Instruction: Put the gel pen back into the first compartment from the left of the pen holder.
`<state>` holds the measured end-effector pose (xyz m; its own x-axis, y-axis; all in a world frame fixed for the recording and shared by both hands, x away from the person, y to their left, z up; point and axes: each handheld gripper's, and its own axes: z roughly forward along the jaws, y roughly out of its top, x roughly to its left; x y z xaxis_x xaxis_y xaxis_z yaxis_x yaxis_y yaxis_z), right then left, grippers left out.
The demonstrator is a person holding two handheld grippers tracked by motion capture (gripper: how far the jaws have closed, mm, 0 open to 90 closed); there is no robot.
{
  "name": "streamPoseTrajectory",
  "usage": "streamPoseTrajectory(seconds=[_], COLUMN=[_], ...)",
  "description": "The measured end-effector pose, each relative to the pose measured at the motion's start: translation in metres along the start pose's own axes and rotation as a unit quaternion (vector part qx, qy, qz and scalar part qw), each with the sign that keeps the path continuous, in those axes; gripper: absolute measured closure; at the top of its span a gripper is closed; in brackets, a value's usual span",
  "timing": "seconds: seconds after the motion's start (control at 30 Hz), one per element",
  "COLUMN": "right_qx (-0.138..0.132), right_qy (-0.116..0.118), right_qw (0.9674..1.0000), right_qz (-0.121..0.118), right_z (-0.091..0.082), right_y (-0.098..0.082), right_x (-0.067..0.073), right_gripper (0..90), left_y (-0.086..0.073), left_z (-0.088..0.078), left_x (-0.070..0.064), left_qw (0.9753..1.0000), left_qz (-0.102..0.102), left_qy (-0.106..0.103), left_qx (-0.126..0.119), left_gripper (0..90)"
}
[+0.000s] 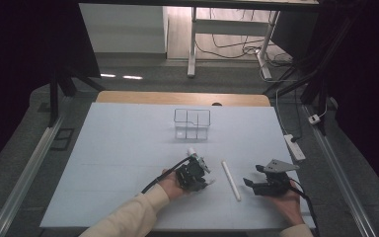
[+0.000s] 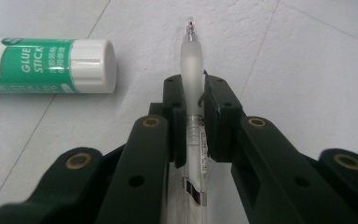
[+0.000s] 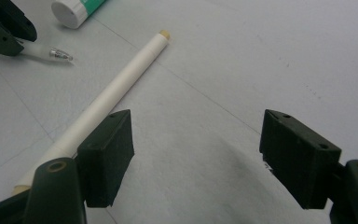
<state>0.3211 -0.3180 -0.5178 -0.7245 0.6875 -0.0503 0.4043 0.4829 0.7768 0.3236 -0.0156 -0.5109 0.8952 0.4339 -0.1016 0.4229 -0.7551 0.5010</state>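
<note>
Frosted plastic pen (image 2: 193,93) sits clamped in the left gripper (image 1: 193,174), its long axis running along the jaws, tip pointing right toward the white stick (image 1: 230,178) on the desk (image 1: 128,148). Right of that stick, the right gripper (image 1: 256,181) hangs with jaws wide apart, holding nothing. I judge the wire basket (image 1: 192,123) at the far middle lies nearer the left hand.

The left gripper (image 2: 194,100) has its two black jaws pressed against the frosted grip of a clear pen (image 2: 192,56), whose tip points far along the white worktop (image 2: 307,60). Its metal clip shows near the camera. Left of the pen tip, close by, a green glue stick (image 2: 46,65) lies on its side, white cap toward the pen.
</note>
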Motion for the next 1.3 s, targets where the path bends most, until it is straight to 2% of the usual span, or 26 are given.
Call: streamPoseTrajectory(seconds=[0.23,0.47,0.53,0.7,0.87,1.3], right_qx=[0.0,-0.001,-0.004,-0.005,-0.005,-0.005], right_qy=[-0.001,-0.002,0.0,-0.001,-0.003,-0.005], right_qw=[1.0,1.0,1.0,1.0,1.0,1.0], right_qz=[0.0,0.0,0.002,0.003,0.003,0.005], right_z=[-0.001,-0.001,-0.001,-0.001,-0.001,-0.002], right_y=[0.0,0.0,0.0,0.0,0.0,0.0], right_x=[-0.001,-0.001,-0.001,-0.001,-0.001,-0.001], right_gripper=[25.4,25.4,25.4,25.5,25.4,25.4], left_y=[-0.002,-0.007,-0.009,-0.014,-0.018,-0.021], left_z=[-0.011,-0.028,-0.034,-0.046,-0.056,-0.08], left_x=[0.002,0.008,0.011,0.017,0.024,0.036], left_qw=[0.9996,0.9981,0.9968,0.9936,0.9908,0.9829], left_qz=[0.002,-0.005,-0.009,-0.024,-0.032,-0.039], left_qy=[-0.009,-0.015,-0.023,-0.026,-0.028,-0.025], left_qx=[-0.027,-0.059,-0.076,-0.108,-0.128,-0.178], left_gripper=[79.6,79.6,79.6,79.6,79.6,79.5])
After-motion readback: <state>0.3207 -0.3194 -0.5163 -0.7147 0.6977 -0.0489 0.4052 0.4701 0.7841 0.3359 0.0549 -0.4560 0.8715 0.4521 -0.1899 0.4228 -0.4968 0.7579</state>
